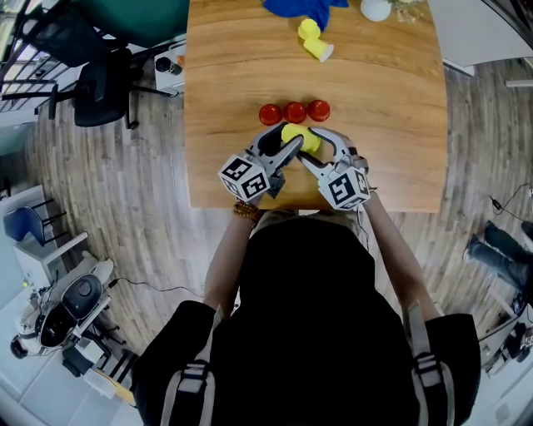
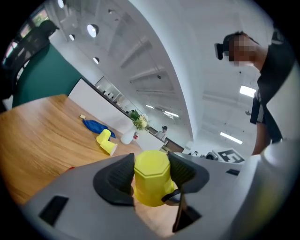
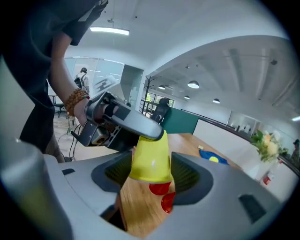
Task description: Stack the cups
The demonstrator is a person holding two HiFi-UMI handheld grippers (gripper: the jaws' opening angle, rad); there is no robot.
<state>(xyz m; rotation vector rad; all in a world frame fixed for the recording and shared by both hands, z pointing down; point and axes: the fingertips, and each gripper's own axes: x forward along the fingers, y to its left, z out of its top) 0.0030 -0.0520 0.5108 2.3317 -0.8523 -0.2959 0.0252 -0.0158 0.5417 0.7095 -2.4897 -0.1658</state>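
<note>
A yellow cup (image 1: 298, 135) is held above the near half of the wooden table (image 1: 391, 125), between both grippers. My left gripper (image 1: 287, 143) is shut on its narrow end; in the left gripper view the pads press on both sides of the yellow cup (image 2: 151, 180). My right gripper (image 1: 310, 151) grips the wide rim end of the same cup (image 3: 151, 157), with the left gripper (image 3: 129, 123) seen above it. Three red cups (image 1: 295, 111) stand upside down in a row just beyond. Two more yellow cups (image 1: 315, 39) lie nested on their side at the far end.
A blue cloth (image 1: 296, 7) and a white vase (image 1: 376, 9) sit at the table's far edge. An office chair (image 1: 96, 83) stands left of the table, and a grey machine (image 1: 62, 308) is on the floor at lower left.
</note>
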